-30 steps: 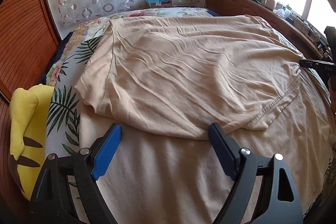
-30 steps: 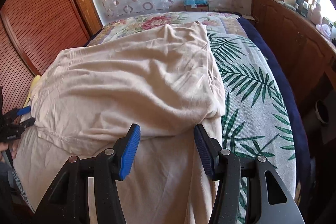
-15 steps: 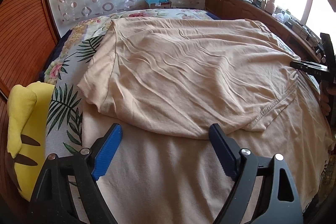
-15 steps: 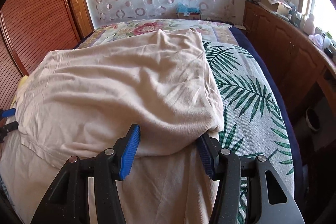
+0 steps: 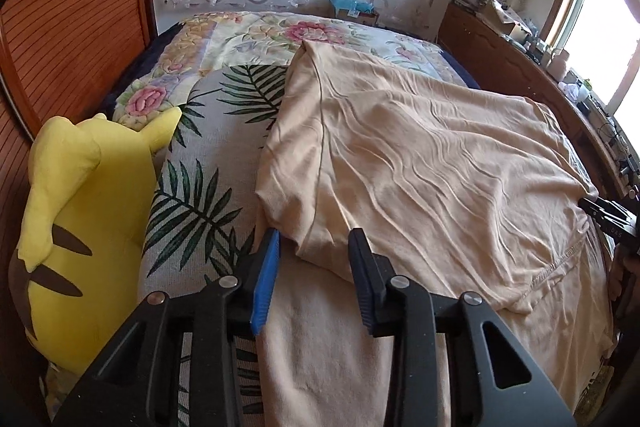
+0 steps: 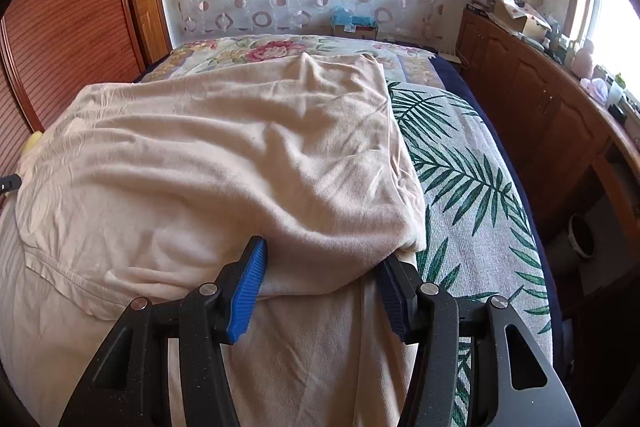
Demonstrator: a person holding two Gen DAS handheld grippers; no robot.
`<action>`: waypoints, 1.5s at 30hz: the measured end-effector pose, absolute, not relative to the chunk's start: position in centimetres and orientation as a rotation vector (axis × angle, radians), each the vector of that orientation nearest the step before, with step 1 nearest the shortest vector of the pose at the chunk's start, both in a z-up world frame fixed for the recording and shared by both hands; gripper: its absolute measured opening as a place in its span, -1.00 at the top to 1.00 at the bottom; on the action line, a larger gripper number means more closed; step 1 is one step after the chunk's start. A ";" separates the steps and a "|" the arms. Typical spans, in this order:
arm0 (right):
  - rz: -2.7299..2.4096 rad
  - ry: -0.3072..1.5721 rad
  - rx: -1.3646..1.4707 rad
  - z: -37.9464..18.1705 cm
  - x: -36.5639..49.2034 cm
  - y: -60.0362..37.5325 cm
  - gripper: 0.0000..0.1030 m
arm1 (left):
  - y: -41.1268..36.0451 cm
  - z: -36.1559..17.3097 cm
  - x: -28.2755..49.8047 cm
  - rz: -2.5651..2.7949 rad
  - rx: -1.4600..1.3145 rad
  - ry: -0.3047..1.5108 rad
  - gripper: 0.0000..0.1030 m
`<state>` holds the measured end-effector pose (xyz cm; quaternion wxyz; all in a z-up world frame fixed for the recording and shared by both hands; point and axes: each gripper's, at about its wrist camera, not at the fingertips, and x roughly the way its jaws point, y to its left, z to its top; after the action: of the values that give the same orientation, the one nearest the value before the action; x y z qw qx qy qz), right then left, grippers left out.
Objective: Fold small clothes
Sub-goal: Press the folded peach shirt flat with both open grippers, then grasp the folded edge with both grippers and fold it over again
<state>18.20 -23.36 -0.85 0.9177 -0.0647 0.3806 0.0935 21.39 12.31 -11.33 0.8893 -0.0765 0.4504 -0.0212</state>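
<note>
We see a beige garment [image 5: 420, 163] spread, partly folded, over the bed [image 5: 200, 163], filling mid-frame in both views. Left hand-held gripper [image 5: 314, 267]: jaws have just been closing, a folded corner of the garment between them; whether the pads press it we cannot tell. Right hand-held gripper [image 6: 322, 279]: jaws part-open around a folded bulge, pads touching cloth on both sides. Only the left view shows the yellow plush toy [image 5: 80, 211], lower left. Only the right view shows the wooden cabinets [image 6: 540, 99] fully, at right.
</note>
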 end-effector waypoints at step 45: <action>0.358 0.523 -0.031 5.9 10.5 -26.8 0.95 | 10.8 -2.3 12.8 -0.126 -0.087 0.622 0.95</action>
<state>10.54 -26.79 5.92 0.9502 -0.0152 0.2570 0.1758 12.81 10.80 -2.34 0.9491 -0.0426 0.3057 -0.0619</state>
